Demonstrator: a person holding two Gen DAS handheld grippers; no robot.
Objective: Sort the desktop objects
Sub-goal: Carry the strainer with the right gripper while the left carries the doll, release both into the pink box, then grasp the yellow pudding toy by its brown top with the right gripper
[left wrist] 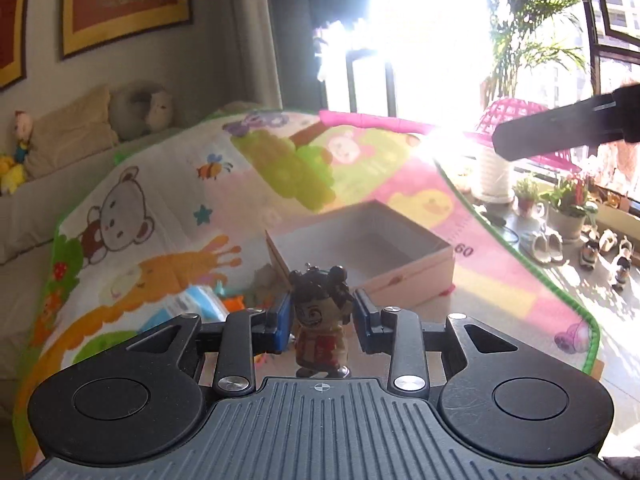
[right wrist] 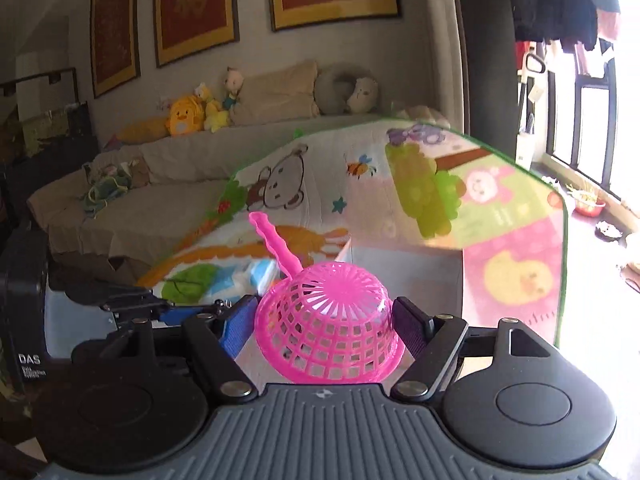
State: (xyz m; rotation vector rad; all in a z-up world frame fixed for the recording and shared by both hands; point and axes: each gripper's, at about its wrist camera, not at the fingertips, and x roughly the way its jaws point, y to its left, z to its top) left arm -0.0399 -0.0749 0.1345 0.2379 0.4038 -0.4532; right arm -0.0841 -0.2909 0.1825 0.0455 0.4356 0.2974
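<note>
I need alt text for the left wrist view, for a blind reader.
The left claw grips a small cartoon figurine with black hair buns above a colourful cartoon play mat. Beyond it sits an open pale cardboard box; bright window glare fills the top.

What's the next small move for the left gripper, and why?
Probably carry it forward over the open box and release. The left gripper is shut on the figurine, which sits just short of the box's near wall, and the visible part of the box looks empty. The right gripper holds the pink strainer off to the side, apparently clear.
</note>
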